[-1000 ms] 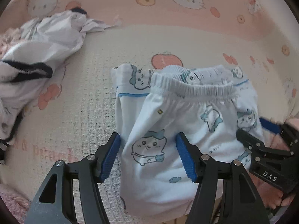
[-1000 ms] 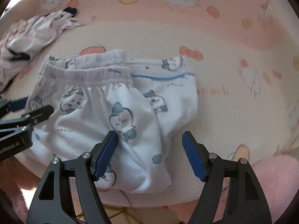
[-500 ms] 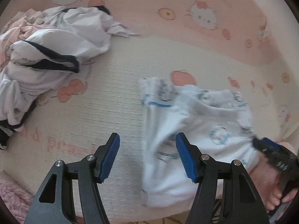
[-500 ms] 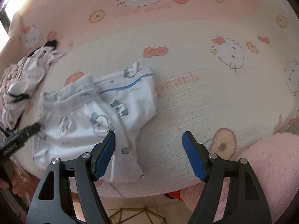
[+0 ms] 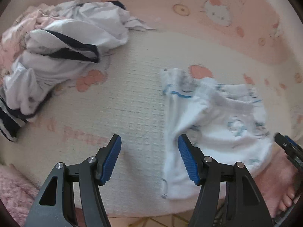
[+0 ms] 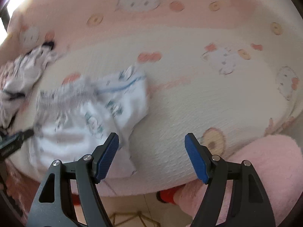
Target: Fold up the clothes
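Note:
A folded pair of white shorts (image 5: 214, 124) with blue cartoon prints lies near the front edge of the bed; in the right wrist view the shorts (image 6: 85, 117) sit left of centre, blurred. My left gripper (image 5: 149, 158) is open, held above the bed, with its right finger over the shorts' left edge and nothing between its fingers. My right gripper (image 6: 151, 157) is open too, its left finger over the shorts' lower right corner. The right gripper's tip (image 5: 287, 147) shows at the right edge of the left wrist view.
A heap of unfolded white, navy-trimmed and pink clothes (image 5: 56, 56) lies at the far left of the bed. The cream and pink cartoon-cat bedspread (image 6: 208, 98) covers the bed. A fluffy pink sleeve (image 6: 261, 170) and tiled floor (image 6: 132, 211) show below the bed edge.
Both grippers have pulled back and up from the folded shorts, which now look smaller and farther off. The left view has swung left, bringing more of the clothes heap into sight.

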Available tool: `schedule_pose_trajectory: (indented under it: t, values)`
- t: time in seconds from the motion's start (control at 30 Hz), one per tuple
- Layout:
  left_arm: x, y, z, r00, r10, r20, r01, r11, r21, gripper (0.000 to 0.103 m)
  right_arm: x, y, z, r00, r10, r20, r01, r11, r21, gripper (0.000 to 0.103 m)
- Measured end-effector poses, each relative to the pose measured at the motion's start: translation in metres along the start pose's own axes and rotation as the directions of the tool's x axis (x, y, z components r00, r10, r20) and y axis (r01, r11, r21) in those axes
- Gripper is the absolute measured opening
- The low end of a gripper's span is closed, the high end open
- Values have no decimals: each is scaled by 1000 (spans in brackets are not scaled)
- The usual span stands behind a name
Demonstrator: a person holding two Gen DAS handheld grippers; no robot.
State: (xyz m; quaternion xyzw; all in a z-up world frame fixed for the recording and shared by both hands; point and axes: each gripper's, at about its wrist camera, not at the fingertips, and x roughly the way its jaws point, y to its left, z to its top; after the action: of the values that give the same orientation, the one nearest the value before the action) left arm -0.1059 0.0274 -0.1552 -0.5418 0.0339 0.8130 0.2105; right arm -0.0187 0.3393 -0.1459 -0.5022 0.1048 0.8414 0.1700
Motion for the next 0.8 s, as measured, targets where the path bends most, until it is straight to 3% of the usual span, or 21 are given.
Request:
schedule_pose_trajectory:
  t: [0.07,0.13,0.2,0.27,0.3,0.43,0.57,0.63,0.7,0.8]
  values:
    - [-3,-12,-6,998,-64,-6,64,997,32,65,-1,-1,0,1000,25,-4,-25,1000,3,74]
    - [-2,-26,-11,996,-81,-25,82,993,80,65,8,4,-1,997,53,-59,-54,998,-21,74]
    - [6,-36,-15,998,-36,-53,43,990,134,65,19,13,-9,992,38,-122,-48,996,-81,74]
    - [14,-37,-21,994,81,-77,-66,982,179,69,29,22,-15,986,-10,-167,-14,989,-147,74]
    - [12,-32,-21,994,80,-74,-68,985,158,69,32,21,-16,984,-30,-173,3,988,-156,75]
    - [-5,-12,-15,996,83,-35,-81,995,66,69,27,-1,-5,990,37,-139,-41,999,-20,75]
    - [-14,-9,-14,999,29,-22,-29,999,30,69,8,-14,11,998,69,10,-69,995,67,78]
    - [-12,-13,-17,999,42,-32,-40,998,51,69,24,-17,14,985,163,-62,-155,981,115,79]
    - [-5,-19,-19,997,57,-54,-53,996,68,69,48,-18,6,955,238,-176,-207,962,178,79]
    - [4,-23,-18,995,63,-74,-58,996,70,69,54,-8,7,959,212,-188,-185,971,150,80]
